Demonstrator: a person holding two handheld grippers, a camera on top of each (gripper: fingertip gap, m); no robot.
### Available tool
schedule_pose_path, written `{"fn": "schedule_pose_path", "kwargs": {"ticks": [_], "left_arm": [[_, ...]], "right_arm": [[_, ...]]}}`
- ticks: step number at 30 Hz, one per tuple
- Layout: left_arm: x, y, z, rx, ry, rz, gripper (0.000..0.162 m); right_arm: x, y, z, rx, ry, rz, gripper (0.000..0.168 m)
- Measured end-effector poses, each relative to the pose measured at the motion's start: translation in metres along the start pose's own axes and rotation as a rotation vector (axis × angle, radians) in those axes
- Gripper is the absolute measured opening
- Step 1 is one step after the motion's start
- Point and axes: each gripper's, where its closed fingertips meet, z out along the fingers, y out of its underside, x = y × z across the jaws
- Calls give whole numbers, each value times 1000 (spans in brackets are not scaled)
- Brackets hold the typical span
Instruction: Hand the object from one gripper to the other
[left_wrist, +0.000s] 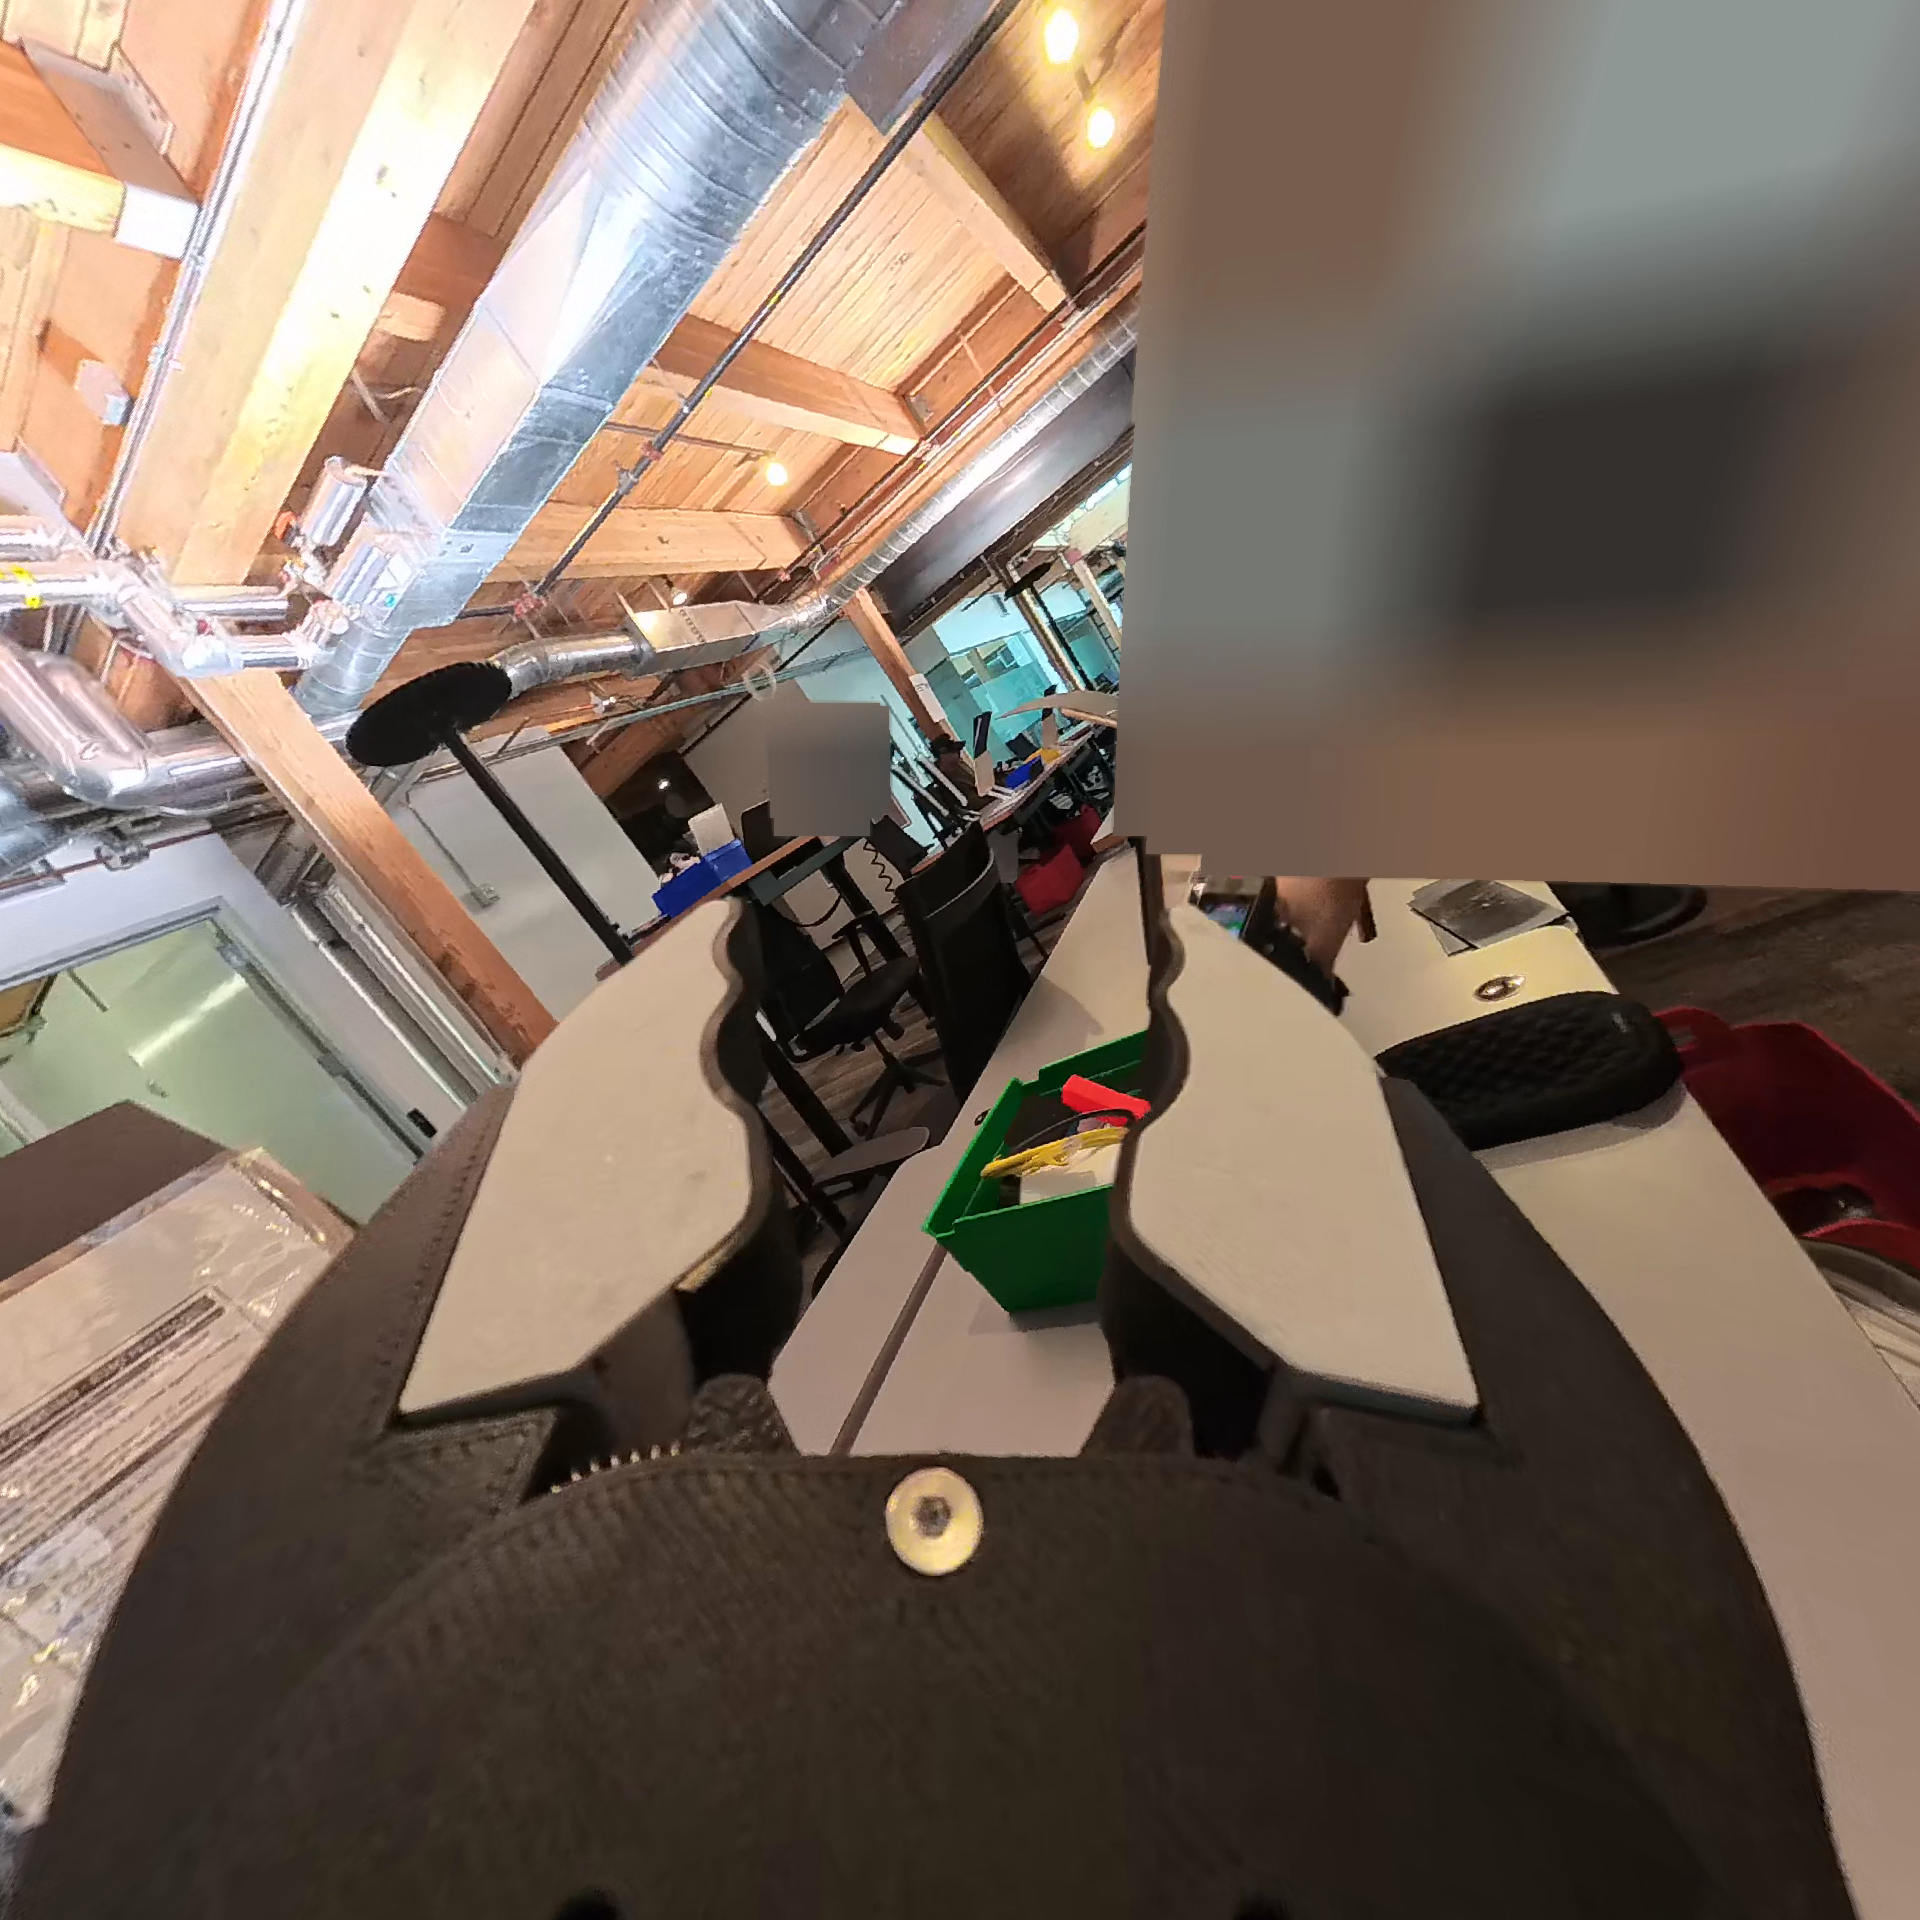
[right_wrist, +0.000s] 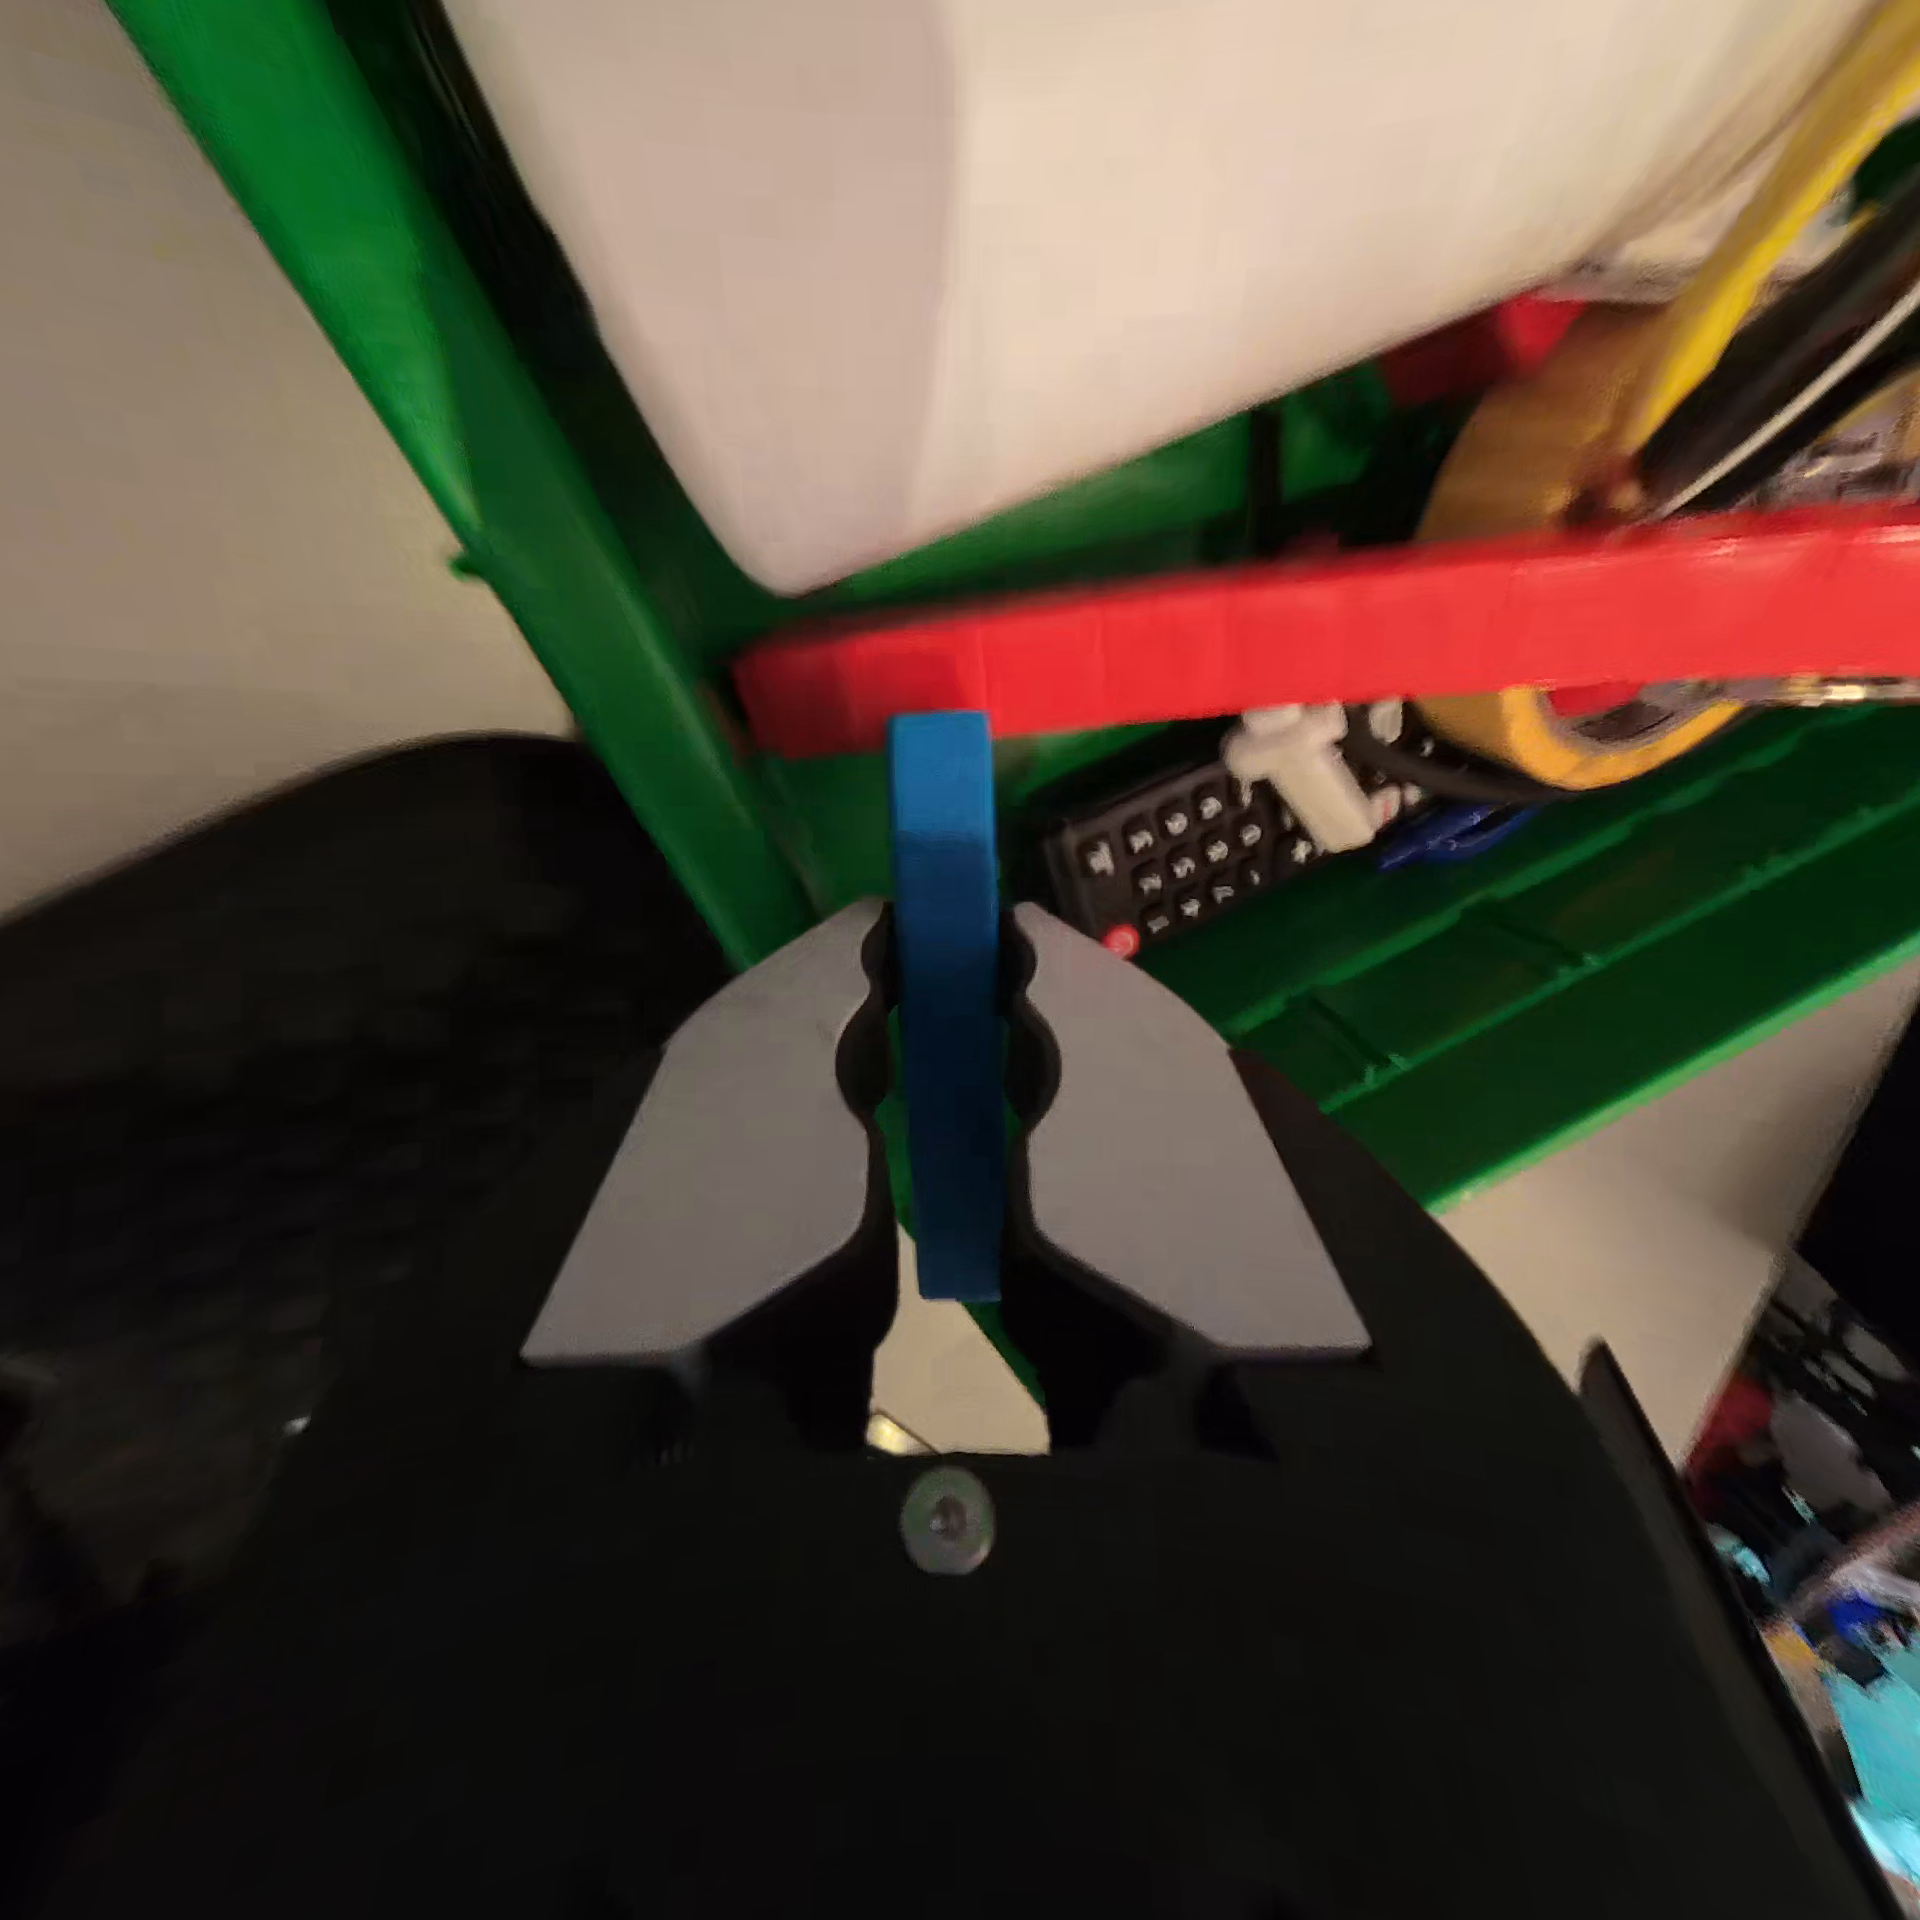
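Two tools: right tool (right_wrist: 948, 940) clamps blue strip (right_wrist: 948, 1029) over green bin (right_wrist: 1507, 997); left tool (left_wrist: 948, 935) apart, empty.

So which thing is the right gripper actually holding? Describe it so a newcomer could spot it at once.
Find the green bin filling the right wrist view, packed with clutter. At its near corner the right gripper is shut on a blue strip, a narrow flat piece held on edge between the fingers. It is the only blue piece there, its far end meeting a long red bar.
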Motion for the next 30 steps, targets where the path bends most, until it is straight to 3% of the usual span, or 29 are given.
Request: {"fn": "schedule_pose_path", "kwargs": {"ticks": [4, 7, 11, 15, 18, 21, 25, 26, 30], "left_arm": [[5, -5, 0, 22, 21, 5, 71], [0, -4, 0, 28, 15, -43, 71], [-9, -7, -6, 39, -13, -53, 71], [-14, -16, -13, 71, -30, -55, 70], [-15, -19, -15, 89, -22, -85, 71], [-17, -19, -16, 86, -37, -90, 70], [-16, -25, -17, 111, -38, -126, 70], [-17, -26, -17, 116, -42, -140, 70], [-21, -25, -17, 111, -78, -211, 70]], "right_arm": [[4, 7, 3, -58, -18, 50, 19], [7, 18, -6, -119, 16, 91, 33], [14, 20, -30, -46, 182, 118, 32], [-8, -10, -57, 226, 342, 212, 30], [-30, -22, -68, 312, 491, 272, 31], [-62, -60, -97, 585, 597, 359, 31], [-103, -108, -147, 1072, 636, 535, 37], [-111, -115, -154, 1168, 624, 583, 52], [-125, -137, -150, 1288, 614, 697, 59]]}}
